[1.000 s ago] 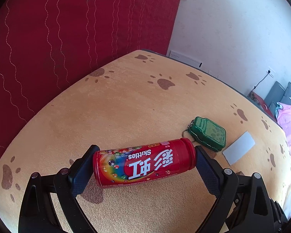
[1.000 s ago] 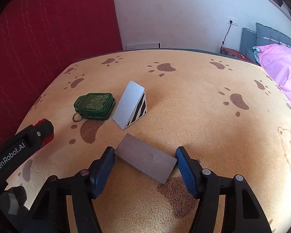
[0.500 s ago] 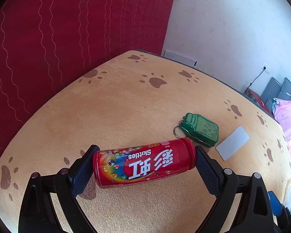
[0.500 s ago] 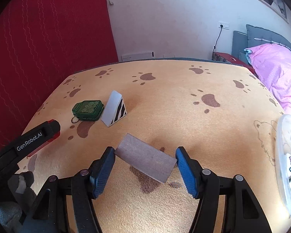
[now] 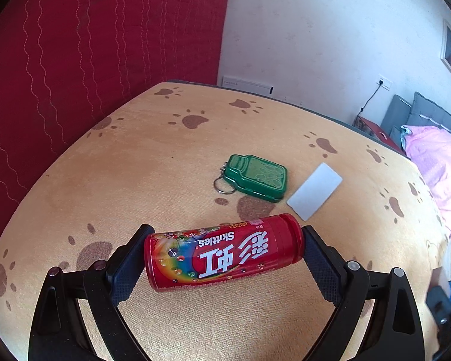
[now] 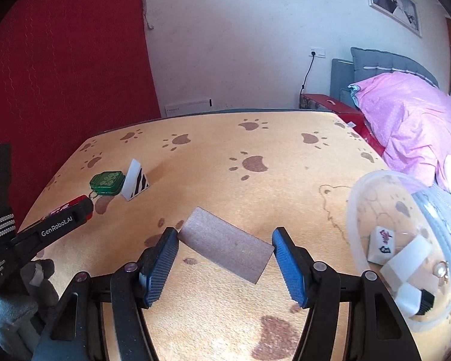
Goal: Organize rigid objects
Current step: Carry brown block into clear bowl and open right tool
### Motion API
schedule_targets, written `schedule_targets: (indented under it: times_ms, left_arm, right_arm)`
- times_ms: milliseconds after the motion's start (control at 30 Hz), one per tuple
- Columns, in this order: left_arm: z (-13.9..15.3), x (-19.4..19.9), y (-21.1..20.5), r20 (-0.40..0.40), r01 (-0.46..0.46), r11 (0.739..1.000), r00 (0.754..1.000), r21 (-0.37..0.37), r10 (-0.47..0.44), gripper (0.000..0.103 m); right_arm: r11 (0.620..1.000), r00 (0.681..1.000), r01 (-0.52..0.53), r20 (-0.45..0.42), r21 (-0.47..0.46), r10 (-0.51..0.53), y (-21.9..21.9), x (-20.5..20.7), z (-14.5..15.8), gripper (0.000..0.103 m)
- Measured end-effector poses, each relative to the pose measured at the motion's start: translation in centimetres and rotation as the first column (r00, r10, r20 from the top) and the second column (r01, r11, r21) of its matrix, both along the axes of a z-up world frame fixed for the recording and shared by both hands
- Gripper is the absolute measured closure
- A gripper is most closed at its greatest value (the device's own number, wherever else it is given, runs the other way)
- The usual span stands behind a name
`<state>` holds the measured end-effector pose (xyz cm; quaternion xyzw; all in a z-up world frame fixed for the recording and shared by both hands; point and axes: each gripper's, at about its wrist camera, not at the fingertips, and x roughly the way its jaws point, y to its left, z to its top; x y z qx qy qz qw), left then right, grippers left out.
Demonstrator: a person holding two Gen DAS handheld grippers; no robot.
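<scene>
The right gripper (image 6: 225, 255) is clamped on a brown block (image 6: 227, 251), its long axis running across from pad to pad and skewed a little, and the clear bowl (image 6: 357, 198) sits just off to that gripper's right, so this hand is the nearer one. The left gripper (image 5: 224, 255) grips a red Skittles tube (image 5: 222, 255) end to end, crosswise too. Both loads seem lifted clear of the paw-print cloth (image 5: 135, 165), though that's hard to judge. Beyond lie a green tin (image 5: 260, 177) and a white wedge (image 6: 135, 180), then red curtain and pink bedding.
</scene>
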<state>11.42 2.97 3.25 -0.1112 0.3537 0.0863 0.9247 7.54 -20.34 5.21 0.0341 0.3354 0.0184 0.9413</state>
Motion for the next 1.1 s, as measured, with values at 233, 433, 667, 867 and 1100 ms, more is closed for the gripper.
schedule_targets:
  times_ms: [233, 433, 667, 867, 1100]
  left_arm:
    - [0.0, -0.2, -0.8, 0.005, 0.016, 1.0, 1.0, 0.018, -0.016, 0.007]
    - [-0.1, -0.2, -1.5, 0.008, 0.042, 0.998, 0.999, 0.038, -0.042, 0.007]
    - [-0.1, -0.4, -2.3, 0.012, 0.062, 0.996, 0.998, 0.07, -0.063, 0.007]
    - [0.1, -0.8, -3.3, 0.023, 0.09, 0.992, 0.995, 0.087, -0.092, 0.007]
    - [0.3, -1.6, -5.2, 0.034, 0.15, 0.981, 0.987, 0.119, -0.155, 0.007]
  right_arm:
    - [0.994, 0.994, 0.11, 0.008, 0.03, -0.11, -4.8, -1.6, 0.1, 0.035]
    - [0.981, 0.982, 0.188, 0.022, 0.039, -0.189, -8.1, -3.2, 0.1, 0.035]
    - [0.963, 0.962, 0.269, 0.039, 0.028, -0.27, -11.3, -4.7, 0.1, 0.035]
    - [0.947, 0.946, 0.322, 0.031, 0.023, -0.322, -13.5, -5.4, -0.3, 0.035]
    - [0.918, 0.918, 0.396, 0.006, -0.004, -0.396, -15.8, -5.5, -1.2, 0.035]
